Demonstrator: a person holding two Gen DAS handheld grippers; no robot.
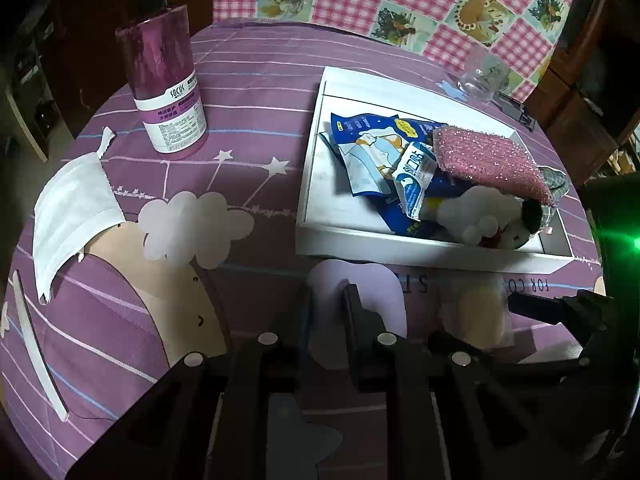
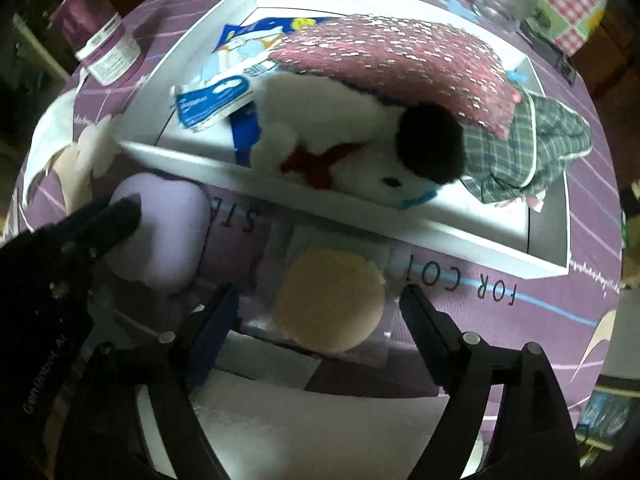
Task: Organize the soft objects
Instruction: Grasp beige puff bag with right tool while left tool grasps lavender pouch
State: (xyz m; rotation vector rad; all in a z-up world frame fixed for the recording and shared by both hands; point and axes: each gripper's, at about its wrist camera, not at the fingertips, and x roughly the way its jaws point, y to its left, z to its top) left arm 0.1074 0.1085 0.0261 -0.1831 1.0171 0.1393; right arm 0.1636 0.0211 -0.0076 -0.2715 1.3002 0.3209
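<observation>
Counter (image 1: 248, 92) under a purple star-print cloth carries a shallow white rectangular tray (image 1: 400, 248) heaped with a pink glittery sponge (image 1: 492, 160), white plush toy (image 2: 340, 136), grey plaid cloth (image 2: 540, 148) and blue printed packets (image 1: 372, 148). Just outside its near wall, left claw (image 1: 326, 300) pinches a soft lilac pad (image 1: 360, 300); right claw (image 2: 316, 300) stands spread around a round beige puff (image 2: 328, 300) in clear wrapping
</observation>
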